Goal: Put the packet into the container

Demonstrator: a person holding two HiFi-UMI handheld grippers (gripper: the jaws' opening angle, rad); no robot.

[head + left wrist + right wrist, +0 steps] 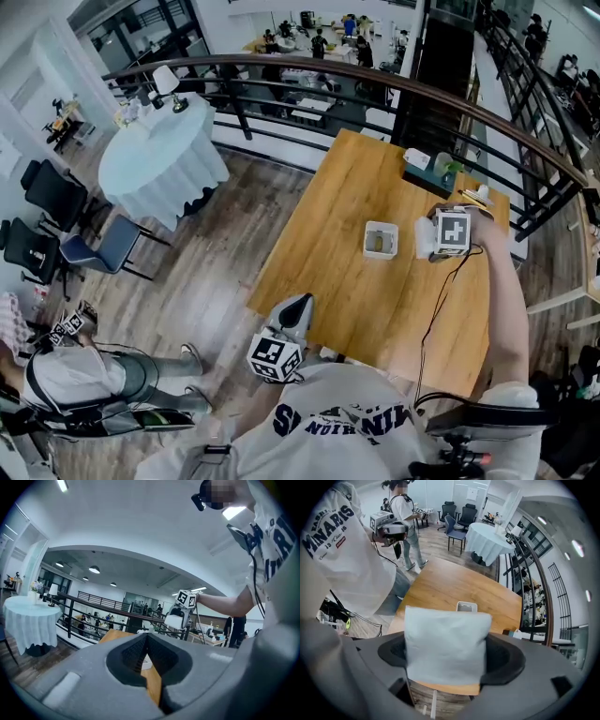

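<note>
Bystander (pixel 89 375): lower left of the head view, on the wood floor, well apart from the counter.
Left claw (pixel 296 309): just off the near left edge of the counter, aimed roughly level across it, marker cube on top.
Left claw state: pads pressed together at the tips, nothing pinched; through the wedge below them in the left gripper view, only a strip of wood and a sliver of white.
Counter (pixel 328 197): rectangular, light wood, its far end against the curved railing (pixel 394 84).
Container (pixel 367 242): small, white, open-topped, upright near the middle of the counter; something brownish inside, too small to identify.
Packet (pixel 425 234): pale, pillow-shaped, held over the counter just beside the container's right side, not inside it; whether touching the container's wall cannot be told.
Right claw (pixel 447 660): pointing straight down over the counter, marker cube uppermost, on an outstretched bare arm.
Right claw state: pinching the packet, one pad against each flat side, most of the packet projecting beyond the pads in the right gripper view.
Far right end of the counter: a dark tray with small items, too small to identify.
</note>
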